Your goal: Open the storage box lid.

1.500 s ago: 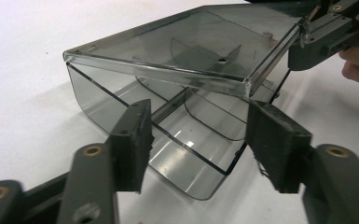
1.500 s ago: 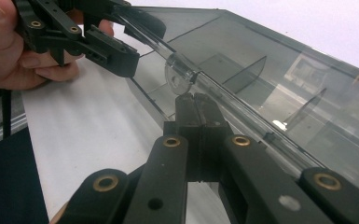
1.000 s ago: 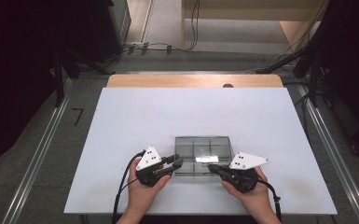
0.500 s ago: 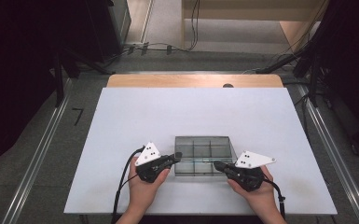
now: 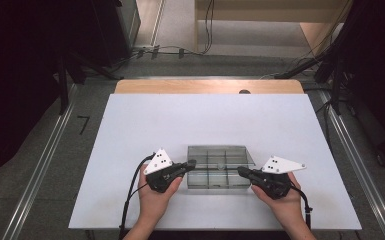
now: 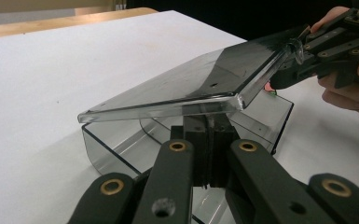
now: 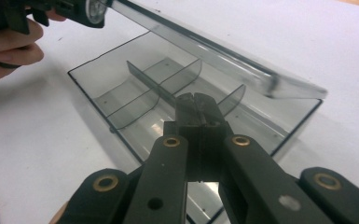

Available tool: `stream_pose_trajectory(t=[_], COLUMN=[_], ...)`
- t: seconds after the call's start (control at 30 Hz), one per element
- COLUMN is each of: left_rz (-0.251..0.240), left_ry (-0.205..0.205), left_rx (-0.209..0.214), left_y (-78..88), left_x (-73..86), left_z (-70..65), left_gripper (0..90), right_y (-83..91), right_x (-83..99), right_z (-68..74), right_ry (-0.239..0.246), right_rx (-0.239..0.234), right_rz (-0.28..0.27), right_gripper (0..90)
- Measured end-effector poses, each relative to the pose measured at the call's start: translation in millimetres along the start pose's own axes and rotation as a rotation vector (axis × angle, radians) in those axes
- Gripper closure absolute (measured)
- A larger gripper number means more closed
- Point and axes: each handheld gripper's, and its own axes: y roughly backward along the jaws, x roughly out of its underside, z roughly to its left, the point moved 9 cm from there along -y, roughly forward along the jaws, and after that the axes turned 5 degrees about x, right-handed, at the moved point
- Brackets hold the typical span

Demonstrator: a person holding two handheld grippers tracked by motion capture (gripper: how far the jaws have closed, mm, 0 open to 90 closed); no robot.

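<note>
A smoky clear compartment box (image 5: 215, 186) sits on the white table near the front edge. Its lid (image 6: 200, 79) is tilted up over the dividers (image 7: 158, 88). My left gripper (image 5: 192, 163) is at the box's left side. In the left gripper view its jaws (image 6: 210, 122) are shut on the lid's near rim. In the right gripper view it (image 7: 95, 11) grips the far end of the lid (image 7: 224, 58). My right gripper (image 5: 240, 171) is shut and holds nothing, its tips (image 7: 196, 99) over the box's near wall. Its tip (image 6: 282, 79) is close under the lid's far corner; I cannot tell if they touch.
The white table (image 5: 205, 120) stretches wide behind the box, with a wooden strip (image 5: 205, 86) at its far edge. Cables lie on the floor (image 5: 170, 50) beyond. Dark stands flank the table on both sides.
My right gripper has slid to the right, off the box's front toward its right side. The bright glint on the lid near it is gone. The left gripper has barely moved.
</note>
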Motion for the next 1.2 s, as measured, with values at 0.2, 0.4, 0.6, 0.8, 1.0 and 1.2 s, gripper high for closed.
stream_pose_trajectory(t=[0.2,0.4,0.6,0.8,1.0,1.2], left_rz=[-0.011,-0.019,-0.019,-0.016,-0.005,0.004], left_ry=[-0.002,-0.004,-0.009,-0.004,0.007,0.01], left_rx=[0.012,0.016,0.019,0.022,0.025,0.011], left_y=[0.7,1.8,4.8,9.1,13.7,18.6], left_x=[-4.1,-7.5,-9.1,-9.2,-5.3,0.1], left_z=[0.1,0.2,0.4,2.4,5.1,13.0], left_gripper=[89.2,89.2,89.2,88.9,72.7,49.2], right_y=[4.4,8.3,8.7,9.2,10.6,11.7], right_x=[-4.9,-12.5,-18.3,-24.6,-29.6,-34.0], right_z=[-10.4,-15.1,-15.8,-16.1,-16.8,-18.4], right_ry=[-0.02,-0.03,-0.032,-0.028,-0.032,-0.039], right_rx=[0.023,0.035,0.036,0.038,0.038,0.035], right_rz=[-0.02,-0.043,-0.056,-0.071,-0.084,-0.095], right_gripper=[88.1,88.1,88.1,88.1,88.1,88.1])
